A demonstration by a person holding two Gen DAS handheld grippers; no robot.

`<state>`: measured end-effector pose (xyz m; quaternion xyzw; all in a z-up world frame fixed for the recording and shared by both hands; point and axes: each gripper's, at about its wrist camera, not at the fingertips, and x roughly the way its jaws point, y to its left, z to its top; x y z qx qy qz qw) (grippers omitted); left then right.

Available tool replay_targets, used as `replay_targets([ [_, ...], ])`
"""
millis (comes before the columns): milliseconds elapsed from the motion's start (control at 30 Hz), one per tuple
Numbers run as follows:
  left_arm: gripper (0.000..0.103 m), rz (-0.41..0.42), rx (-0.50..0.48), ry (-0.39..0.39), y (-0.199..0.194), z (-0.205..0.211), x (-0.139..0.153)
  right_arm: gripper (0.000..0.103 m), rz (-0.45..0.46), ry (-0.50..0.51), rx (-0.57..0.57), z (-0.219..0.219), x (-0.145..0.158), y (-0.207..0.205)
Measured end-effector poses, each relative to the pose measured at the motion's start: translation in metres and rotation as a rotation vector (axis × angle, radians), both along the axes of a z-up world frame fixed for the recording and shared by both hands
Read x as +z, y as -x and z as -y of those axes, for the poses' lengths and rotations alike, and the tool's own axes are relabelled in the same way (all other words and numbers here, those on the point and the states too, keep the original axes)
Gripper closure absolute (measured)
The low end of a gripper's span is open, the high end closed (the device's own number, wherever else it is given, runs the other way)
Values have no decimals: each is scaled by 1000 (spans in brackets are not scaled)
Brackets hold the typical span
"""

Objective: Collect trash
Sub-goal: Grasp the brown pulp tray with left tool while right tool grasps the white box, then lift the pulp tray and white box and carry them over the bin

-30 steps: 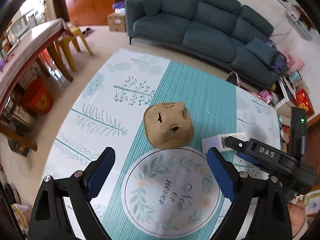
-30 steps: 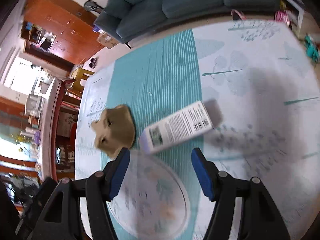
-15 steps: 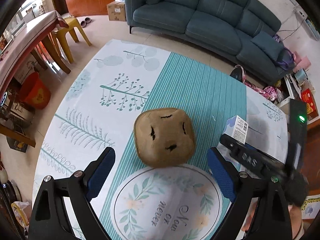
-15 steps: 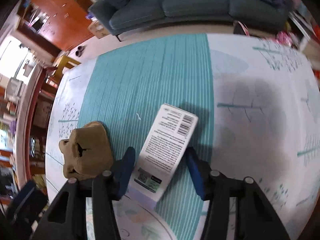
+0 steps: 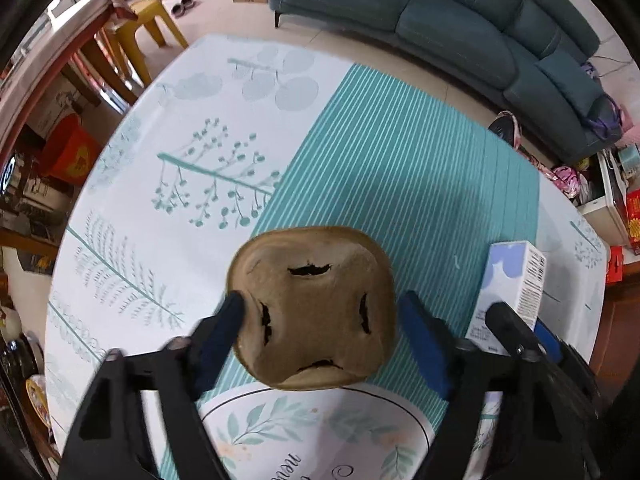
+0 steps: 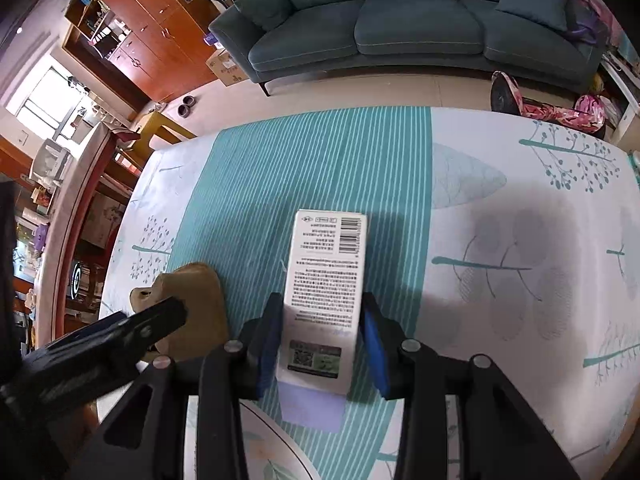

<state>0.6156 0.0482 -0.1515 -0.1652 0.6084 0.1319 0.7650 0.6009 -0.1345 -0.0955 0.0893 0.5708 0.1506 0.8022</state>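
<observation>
On a teal-striped tablecloth point(image 5: 400, 168), the left gripper point(image 5: 320, 320) closes its jaws around a brown moulded-pulp tray point(image 5: 312, 308), one pad touching its left edge. Just to the right, the right gripper point(image 6: 322, 336) closes its jaws against both sides of a white printed carton point(image 6: 326, 280) lying flat.

On the counter point(image 5: 224, 128), the cardboard tray point(image 5: 312, 308) lay left of the box point(image 6: 326, 292); a sofa point(image 6: 400, 28) stood behind.
</observation>
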Motion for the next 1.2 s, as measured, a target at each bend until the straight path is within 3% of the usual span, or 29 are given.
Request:
replay_targets([
  [33,42,-10,11,2,0,-1,-4,65,-1,-2,3,1,-1,1],
  [333,44,22,48,9,21,-6,-2,66,1,-45,28,3,2,19],
  [633,44,87,15,37,77,-8,34,66,33,-70,30,3,26,64],
  [833,44,151,-43,34,136,-10,74,66,62,-92,1,-1,49,116],
  [1200,44,274,-218,64,287,-23,131,66,168,-131,-118,-21,103,264],
])
